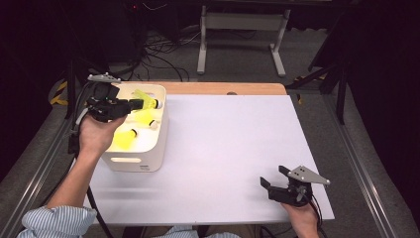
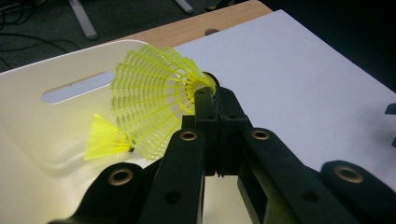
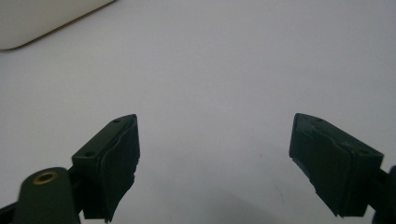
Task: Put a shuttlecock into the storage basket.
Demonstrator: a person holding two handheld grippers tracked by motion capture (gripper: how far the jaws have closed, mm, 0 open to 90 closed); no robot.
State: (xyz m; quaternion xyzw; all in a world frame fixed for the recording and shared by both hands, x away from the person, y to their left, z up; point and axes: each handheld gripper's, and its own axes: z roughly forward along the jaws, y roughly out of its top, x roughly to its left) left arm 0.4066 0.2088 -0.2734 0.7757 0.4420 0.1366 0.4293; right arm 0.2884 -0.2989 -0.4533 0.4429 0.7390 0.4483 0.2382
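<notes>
Over the white bin (image 1: 136,163), the left gripper (image 2: 215,100) is clamped on a yellow shuttlecock (image 2: 154,100), while the right gripper (image 3: 212,158) rests spread apart on the table (image 1: 228,148).

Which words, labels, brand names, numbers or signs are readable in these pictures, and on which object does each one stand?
None: no readable text appears in any view.
The white bin, the yellow shuttlecock held by the left gripper, the right gripper and the white table carry no visible writing.
</notes>
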